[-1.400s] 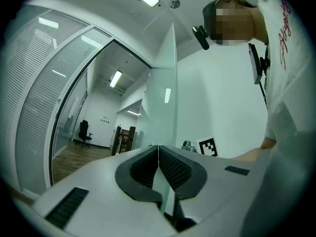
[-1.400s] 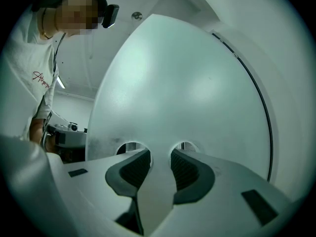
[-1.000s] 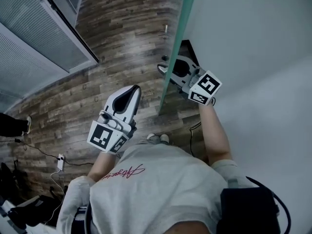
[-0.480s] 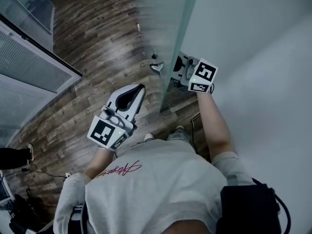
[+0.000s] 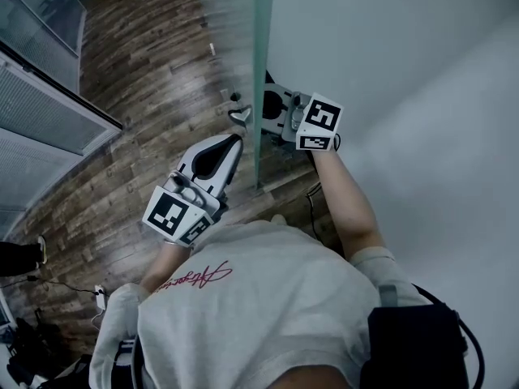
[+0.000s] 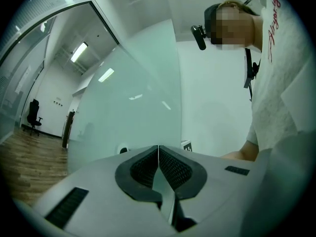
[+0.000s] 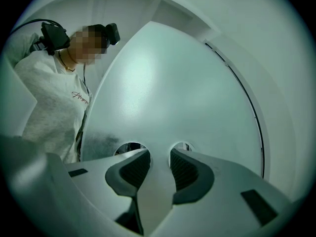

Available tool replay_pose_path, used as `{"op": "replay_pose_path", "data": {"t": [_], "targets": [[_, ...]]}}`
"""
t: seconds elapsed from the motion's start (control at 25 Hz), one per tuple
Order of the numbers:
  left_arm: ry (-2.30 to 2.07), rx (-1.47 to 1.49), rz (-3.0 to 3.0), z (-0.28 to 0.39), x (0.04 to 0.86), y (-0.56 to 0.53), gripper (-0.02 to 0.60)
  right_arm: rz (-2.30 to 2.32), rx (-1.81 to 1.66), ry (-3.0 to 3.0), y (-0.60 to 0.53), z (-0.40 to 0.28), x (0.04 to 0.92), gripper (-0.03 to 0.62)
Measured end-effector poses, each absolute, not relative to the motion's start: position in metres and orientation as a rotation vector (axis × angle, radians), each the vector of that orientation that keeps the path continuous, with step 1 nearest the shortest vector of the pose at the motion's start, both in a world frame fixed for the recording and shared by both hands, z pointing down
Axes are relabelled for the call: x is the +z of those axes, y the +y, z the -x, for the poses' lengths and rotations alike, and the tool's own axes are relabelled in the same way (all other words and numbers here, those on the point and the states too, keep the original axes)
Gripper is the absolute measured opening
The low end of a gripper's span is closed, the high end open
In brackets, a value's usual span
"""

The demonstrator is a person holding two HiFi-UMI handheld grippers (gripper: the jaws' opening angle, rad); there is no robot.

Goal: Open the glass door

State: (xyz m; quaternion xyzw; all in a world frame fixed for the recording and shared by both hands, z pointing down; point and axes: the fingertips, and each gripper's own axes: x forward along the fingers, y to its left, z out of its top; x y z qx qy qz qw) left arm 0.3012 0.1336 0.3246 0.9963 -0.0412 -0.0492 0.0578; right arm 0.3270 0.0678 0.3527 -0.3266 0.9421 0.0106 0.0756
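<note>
The glass door (image 5: 259,71) was seen edge-on in the head view. Its frosted panel stood upright on the wood floor (image 5: 154,71), and its lower corner lay just ahead of the person's shirt (image 5: 243,314). The right gripper (image 5: 272,113) was held on the door's right side and pointed at the panel close to that edge. Its jaws were set wide and clamped on the handle (image 7: 159,164), a pale piece by which the gap between the pads was filled. Two round openings (image 7: 131,148) in the frosting were seen on the door, one beside each jaw. A lever (image 5: 239,117) was carried on the door's left face, level with the right gripper. The left gripper (image 6: 158,154) was held on the door's left side, near the edge but apart from it, and pointed toward the panel. Its jaws were clenched together with nothing between them. An office chair (image 6: 33,116) was seen far beyond the door.
</note>
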Motion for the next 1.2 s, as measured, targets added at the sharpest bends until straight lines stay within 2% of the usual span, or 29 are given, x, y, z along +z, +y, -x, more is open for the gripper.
{"op": "replay_pose_path", "data": {"t": [0.72,1.2], "targets": [[-0.22,-0.093,-3.009,-0.368,0.327,0.153,0.018,0.791,-0.009,2.851,0.104,-0.422,0.347,0.13],[-0.273,-0.078,-2.997,-0.369,0.323,0.156,0.018,0.716,-0.022,2.882,0.115,-0.459,0.342,0.13]]}}
